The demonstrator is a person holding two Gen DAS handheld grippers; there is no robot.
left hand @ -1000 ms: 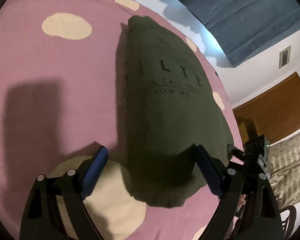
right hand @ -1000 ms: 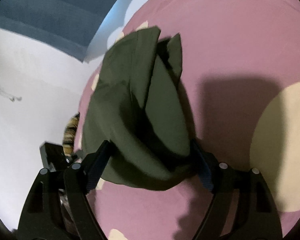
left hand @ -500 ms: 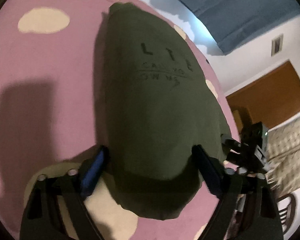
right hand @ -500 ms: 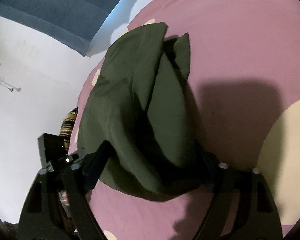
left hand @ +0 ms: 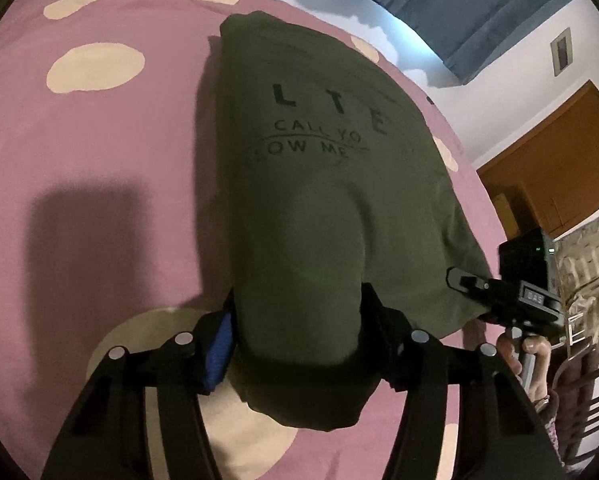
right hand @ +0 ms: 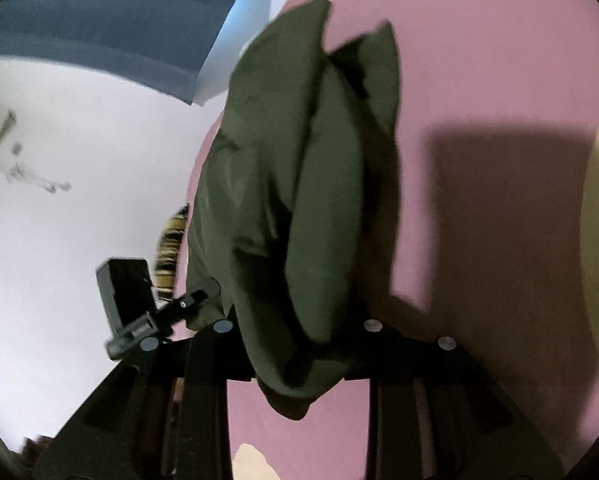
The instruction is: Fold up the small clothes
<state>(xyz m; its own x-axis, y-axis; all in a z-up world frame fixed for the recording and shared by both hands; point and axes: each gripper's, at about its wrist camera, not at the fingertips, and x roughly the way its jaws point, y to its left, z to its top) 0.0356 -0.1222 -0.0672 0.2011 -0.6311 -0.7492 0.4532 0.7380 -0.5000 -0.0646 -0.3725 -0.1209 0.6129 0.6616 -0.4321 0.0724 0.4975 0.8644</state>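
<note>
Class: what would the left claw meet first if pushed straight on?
The green shirt: the left claw, just closing, already has its near edge bunched between its fingers. Beyond lies the pink sheet.

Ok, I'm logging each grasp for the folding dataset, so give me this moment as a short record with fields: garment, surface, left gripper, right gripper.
garment: dark olive-green cotton T-shirt, partly folded, printed letters facing up
surface: pink bedsheet with cream spots
left gripper: jaws have just been closing, near edge of the shirt bunched between them
right gripper: jaws have just been closing, pinching a gathered fold of the shirt
stage: both ends gripped, fold not yet made
</note>
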